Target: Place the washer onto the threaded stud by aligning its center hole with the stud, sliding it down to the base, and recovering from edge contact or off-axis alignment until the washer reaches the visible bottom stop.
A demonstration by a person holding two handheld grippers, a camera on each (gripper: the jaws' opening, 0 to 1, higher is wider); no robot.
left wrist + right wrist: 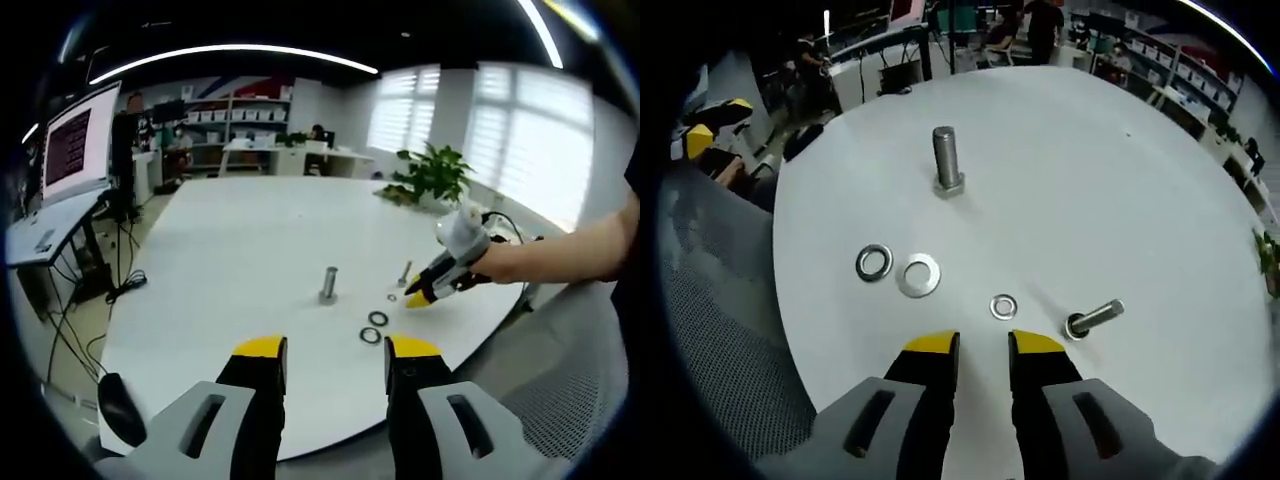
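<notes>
- The right gripper (983, 345) hangs low over the white round table (1120, 180), its yellow-tipped jaws set a little apart with nothing between them.
- Just ahead of its right jaw lies a small washer (1003, 305), flat on the table.
- Ahead and to the left of the jaws lie two bigger washers side by side, nearly touching: a flat one (919, 275) nearer the jaws, and a thicker-rimmed one (873, 263) further left.
- Further ahead, past those two washers, the threaded stud (946, 160) stands upright on its hex base, bare, no washer on it.
- To the right of the jaws, close by, a second bolt (1093, 319) lies on its side.
- The left gripper (336, 352) is held back at the table's near edge, jaws spread wide and empty.
- From there the upright stud (329, 284) is straight ahead, well apart; the two bigger washers (374, 326) lie between, slightly right.
- Further right, a person's hand holds the right gripper (418, 297) tip-down beside the small washer (392, 297).
</notes>
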